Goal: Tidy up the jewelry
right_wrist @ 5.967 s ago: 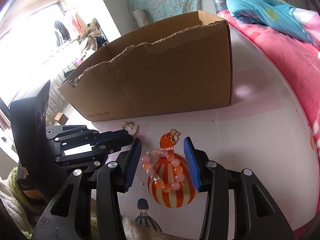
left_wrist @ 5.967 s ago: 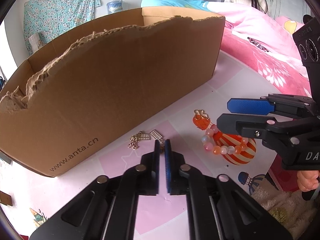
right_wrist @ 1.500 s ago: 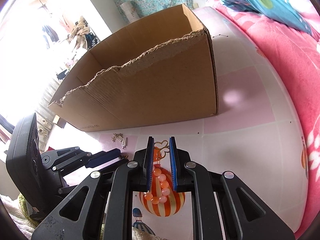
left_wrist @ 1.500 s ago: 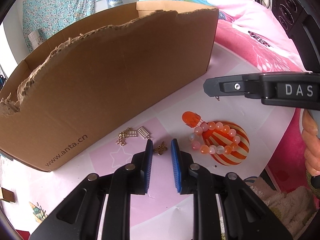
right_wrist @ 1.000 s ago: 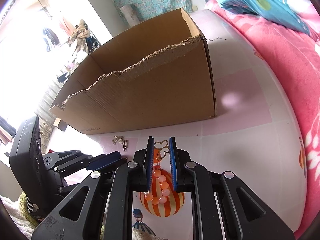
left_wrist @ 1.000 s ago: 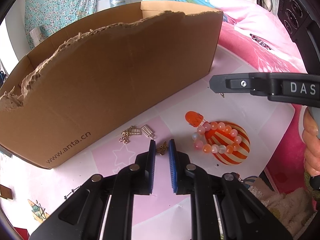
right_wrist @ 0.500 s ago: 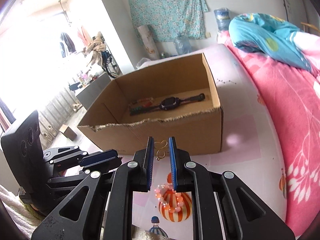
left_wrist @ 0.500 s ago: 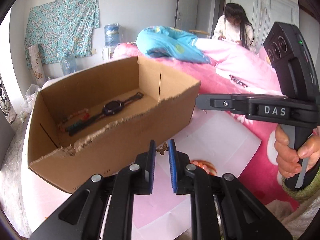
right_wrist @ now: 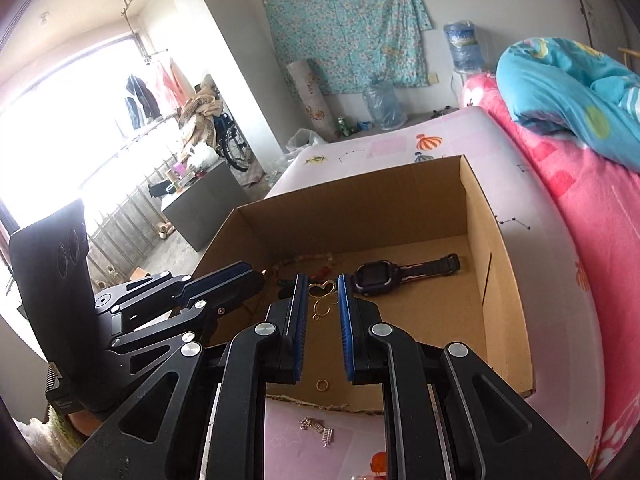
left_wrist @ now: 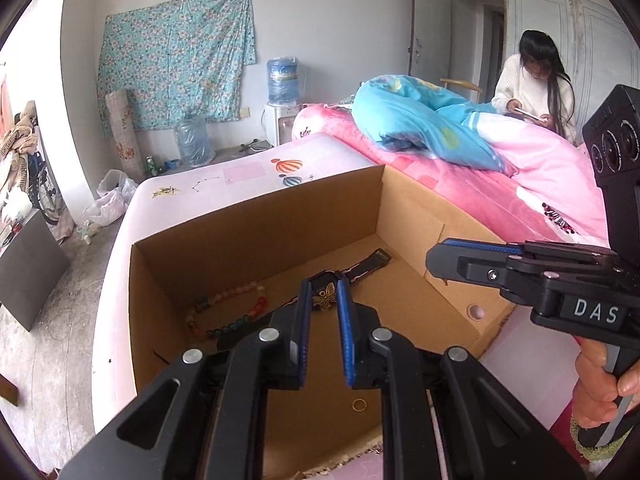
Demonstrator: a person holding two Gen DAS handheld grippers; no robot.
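My left gripper (left_wrist: 324, 294) is shut on a small gold butterfly charm (left_wrist: 325, 295) and holds it above the open cardboard box (left_wrist: 256, 216). My right gripper (right_wrist: 323, 291) is shut on a gold heart-shaped ornament (right_wrist: 322, 289) with rings hanging below it, also above the box (right_wrist: 348, 188). Inside the box lie a dark watch (right_wrist: 400, 272), a beaded bracelet (left_wrist: 228, 308) and a small gold ring (left_wrist: 359, 405). Each gripper shows in the other's view: the right one (left_wrist: 472, 256), the left one (right_wrist: 232, 276).
Gold comb-like charms (right_wrist: 318, 428) and part of an orange item (right_wrist: 378, 462) lie on the pink mat in front of the box. A pink and blue bed (left_wrist: 480, 168) runs along the right, where a person (left_wrist: 536, 80) sits.
Both grippers have moved forward from in front of the box to over its open top, each still holding its piece. The box floor and the gold ring now show.
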